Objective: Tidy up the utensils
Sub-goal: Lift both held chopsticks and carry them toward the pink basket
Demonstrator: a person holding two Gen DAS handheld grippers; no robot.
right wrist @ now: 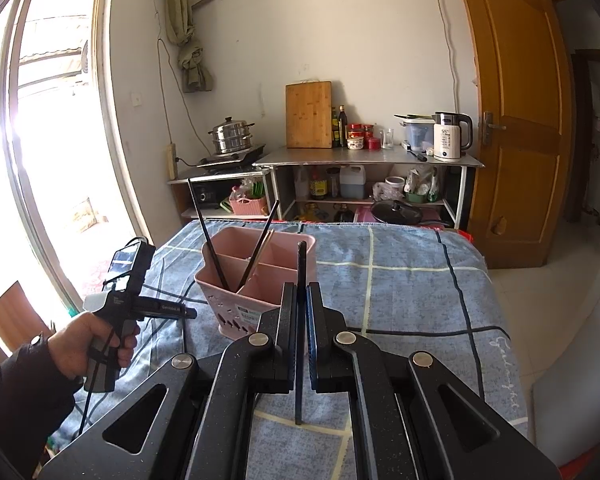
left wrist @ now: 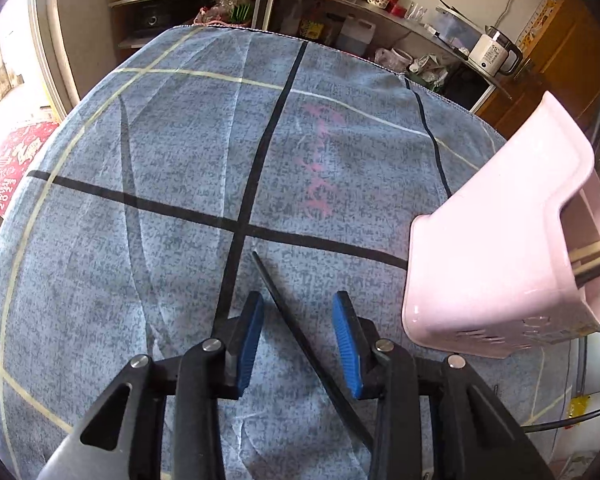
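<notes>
A black chopstick [left wrist: 300, 344] lies on the blue checked tablecloth [left wrist: 160, 160], running between the open blue-padded fingers of my left gripper [left wrist: 298, 336]. A pink utensil holder [left wrist: 496, 240] stands to its right with chopsticks inside. In the right wrist view, my right gripper [right wrist: 301, 304] is shut on another black chopstick [right wrist: 301, 272], held upright just in front of the pink holder [right wrist: 256, 276], which has several compartments. Two black chopsticks [right wrist: 212, 240] and a wooden one lean in the holder. The left gripper's handle [right wrist: 124, 300] shows at the left in a hand.
A metal shelf [right wrist: 368, 158] with a kettle, jars, cutting board and steamer pot stands beyond the table's far edge. A wooden door [right wrist: 516, 120] is at the right, a bright glass door at the left. The table edge falls away on the right.
</notes>
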